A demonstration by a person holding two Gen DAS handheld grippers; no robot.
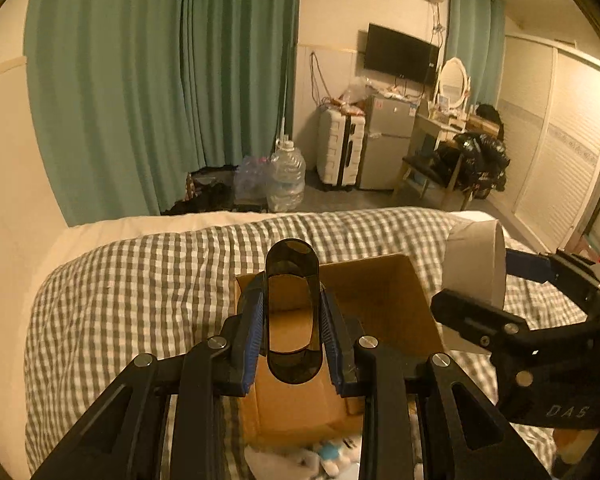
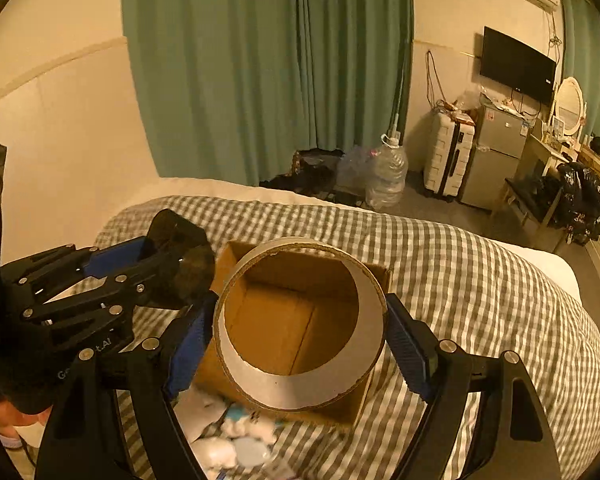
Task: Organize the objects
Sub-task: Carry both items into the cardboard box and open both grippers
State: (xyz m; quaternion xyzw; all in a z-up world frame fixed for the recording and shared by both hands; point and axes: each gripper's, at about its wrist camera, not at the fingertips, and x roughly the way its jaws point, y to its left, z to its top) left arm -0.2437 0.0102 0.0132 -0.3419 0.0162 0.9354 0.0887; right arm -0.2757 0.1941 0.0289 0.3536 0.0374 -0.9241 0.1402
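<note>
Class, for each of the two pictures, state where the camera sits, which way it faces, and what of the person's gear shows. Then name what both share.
Left wrist: on the left gripper, looking along its fingers, shut on a dark oval ring, over the cardboard box.
Right wrist: on the right gripper, clamping a wide tape roll above the box.
Shared: each shows the other gripper, box, checked bedcover, green curtains.

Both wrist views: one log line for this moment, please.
left hand-held gripper: shut on dark oval holder | right hand-held gripper: shut on tape roll | cardboard box: open, on checked bedcover
</note>
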